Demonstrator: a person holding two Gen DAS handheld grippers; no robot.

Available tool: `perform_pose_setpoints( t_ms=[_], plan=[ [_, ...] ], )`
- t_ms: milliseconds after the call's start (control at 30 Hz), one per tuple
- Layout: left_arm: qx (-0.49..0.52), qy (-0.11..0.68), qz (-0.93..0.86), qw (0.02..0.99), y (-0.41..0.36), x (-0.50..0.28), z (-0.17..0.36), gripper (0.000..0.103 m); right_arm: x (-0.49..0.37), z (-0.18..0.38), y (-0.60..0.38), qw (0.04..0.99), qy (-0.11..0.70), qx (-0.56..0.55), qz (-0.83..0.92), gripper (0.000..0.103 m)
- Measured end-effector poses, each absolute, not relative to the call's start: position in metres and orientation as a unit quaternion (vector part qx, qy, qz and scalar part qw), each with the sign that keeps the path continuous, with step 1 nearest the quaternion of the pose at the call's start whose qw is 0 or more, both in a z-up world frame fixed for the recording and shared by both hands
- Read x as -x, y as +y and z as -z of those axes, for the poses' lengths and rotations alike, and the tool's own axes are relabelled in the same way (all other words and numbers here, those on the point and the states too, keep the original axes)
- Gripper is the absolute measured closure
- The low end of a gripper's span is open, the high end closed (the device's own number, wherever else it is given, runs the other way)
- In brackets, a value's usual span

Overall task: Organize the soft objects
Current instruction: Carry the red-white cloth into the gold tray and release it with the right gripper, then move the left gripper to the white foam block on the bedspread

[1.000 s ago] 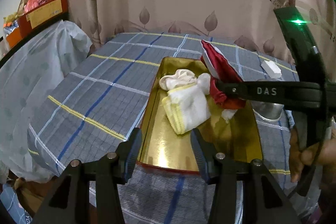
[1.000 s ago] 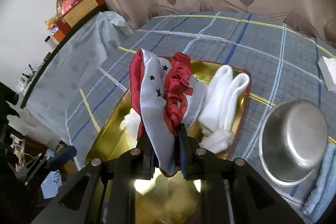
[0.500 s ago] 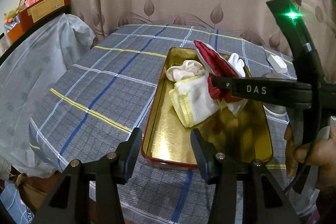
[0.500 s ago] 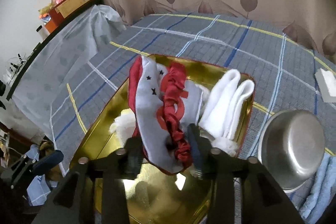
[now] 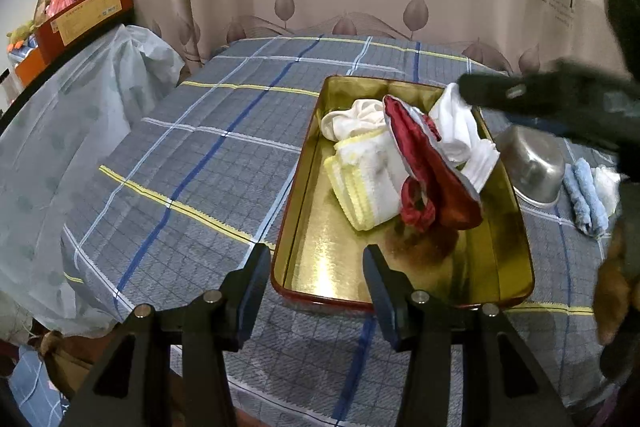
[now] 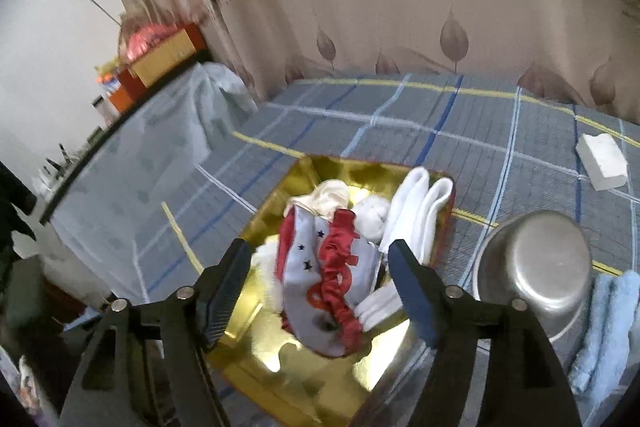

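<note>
Inside gold tray (image 5: 304, 187): red-and-white cloth (image 6: 320, 279) lying loose.
Right gripper (image 6: 320, 283) jaws opening, pads clear of cloth; left gripper (image 5: 316, 287) jaws apart, empty.

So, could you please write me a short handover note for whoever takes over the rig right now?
Right tool: jaws opening, nothing pressed between them; the red and white cloth pouch lies below in the gold tray.
Left tool: open, empty, hovering over the tray's near edge.
In the tray: the pouch, a yellow-edged white towel, a cream scrunchie and folded white socks.
Outside it, on the checked cloth: a blue towel beside an upturned steel bowl, and a white block.
Done: four soft items in the tray.
Left: probably the blue towel.
</note>
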State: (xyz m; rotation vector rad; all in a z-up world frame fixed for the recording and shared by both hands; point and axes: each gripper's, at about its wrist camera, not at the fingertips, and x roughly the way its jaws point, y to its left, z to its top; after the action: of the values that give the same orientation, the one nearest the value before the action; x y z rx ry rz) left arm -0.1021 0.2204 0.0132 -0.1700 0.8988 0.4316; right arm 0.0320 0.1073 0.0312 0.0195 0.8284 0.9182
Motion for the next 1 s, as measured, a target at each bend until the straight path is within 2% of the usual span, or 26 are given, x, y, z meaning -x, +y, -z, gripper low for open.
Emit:
perform_pose_setpoints(
  t_ms=[300, 400, 733, 933, 1000],
  plan=[
    [0.075, 0.435, -0.206, 0.873, 0.217, 0.101, -0.011, 0.054, -0.005, -0.052, 0.0, 0.888, 0.31, -0.029, -0.338, 0.026],
    [0.072, 0.435, -0.206, 0.873, 0.215, 0.101, -0.012, 0.054, -0.005, -0.04, -0.053, 0.919, 0.3, -0.015, -0.255, 0.017],
    [0.037, 0.436, -0.201, 0.877, 0.192, 0.098, -0.016, 0.054, -0.038, 0.026, -0.2, 0.932, 0.36, -0.02, -0.044, 0.016],
    [0.005, 0.44, -0.182, 0.879, 0.169, 0.092, -0.022, 0.054, -0.049, 0.047, -0.233, 0.923, 0.383, -0.045, -0.009, 0.015],
    [-0.004, 0.445, -0.165, 0.88, 0.159, 0.085, -0.025, 0.054, -0.05, 0.049, -0.236, 0.922, 0.382, -0.06, -0.013, 0.01]
  ],
)
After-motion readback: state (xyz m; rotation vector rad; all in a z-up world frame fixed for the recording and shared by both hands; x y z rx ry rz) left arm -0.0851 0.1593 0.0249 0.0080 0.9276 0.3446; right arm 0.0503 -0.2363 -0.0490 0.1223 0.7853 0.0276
